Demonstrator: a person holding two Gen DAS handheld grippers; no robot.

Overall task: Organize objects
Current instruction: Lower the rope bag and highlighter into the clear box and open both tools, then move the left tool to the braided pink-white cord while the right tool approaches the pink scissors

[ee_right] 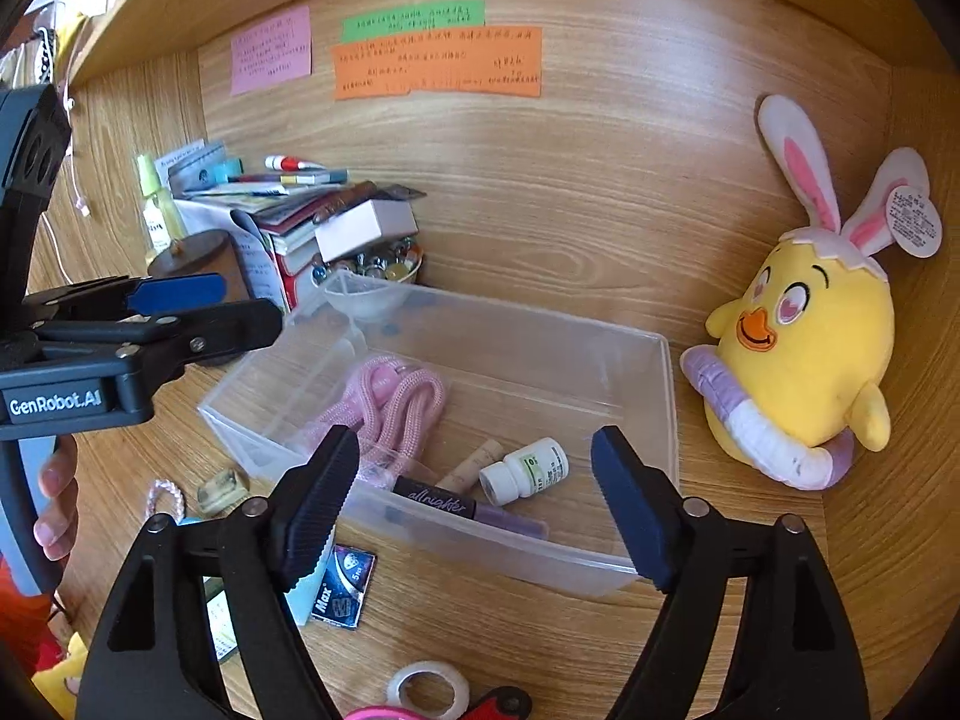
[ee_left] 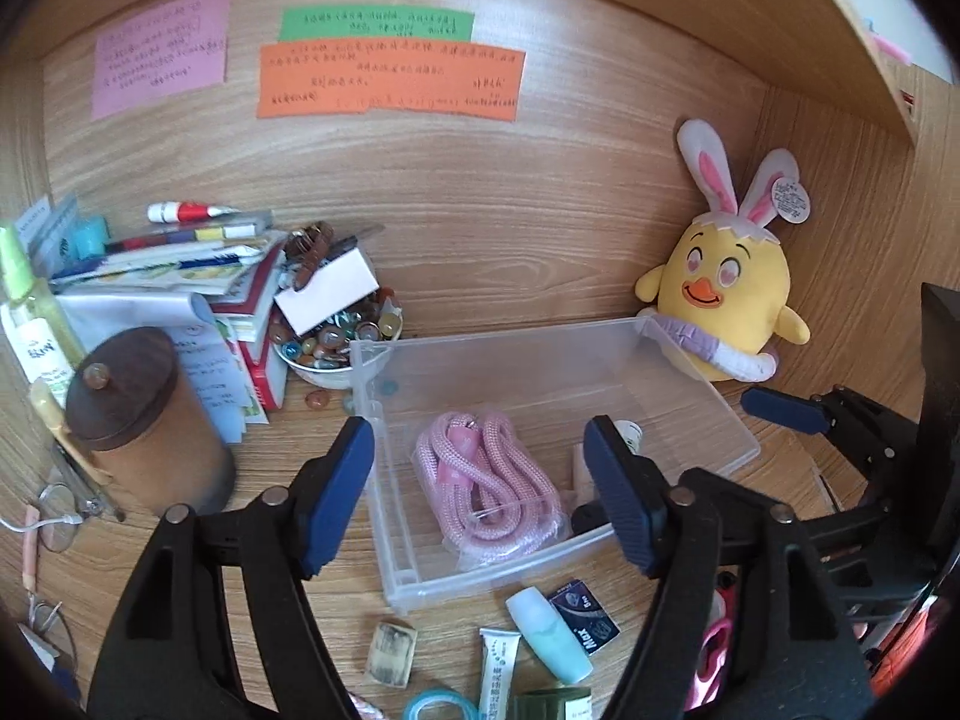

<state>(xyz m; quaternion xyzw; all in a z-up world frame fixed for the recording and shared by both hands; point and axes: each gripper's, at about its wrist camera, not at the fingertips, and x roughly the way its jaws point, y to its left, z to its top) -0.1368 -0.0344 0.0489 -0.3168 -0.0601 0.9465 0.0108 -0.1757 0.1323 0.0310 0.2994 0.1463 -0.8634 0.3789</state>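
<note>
Both grippers, left and right, are held wide open and empty above the clear bin. Inside it are seen a pink rope, a white bottle and a dark tube.

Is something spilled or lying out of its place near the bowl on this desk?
Yes. Two glass pebbles lie on the desk just in front of the overfull bowl, as if spilled from it. A white box rests tilted on top of the bowl's pebbles, which looks unstable.

Pink rope and pill bottle inside clear bin
</note>
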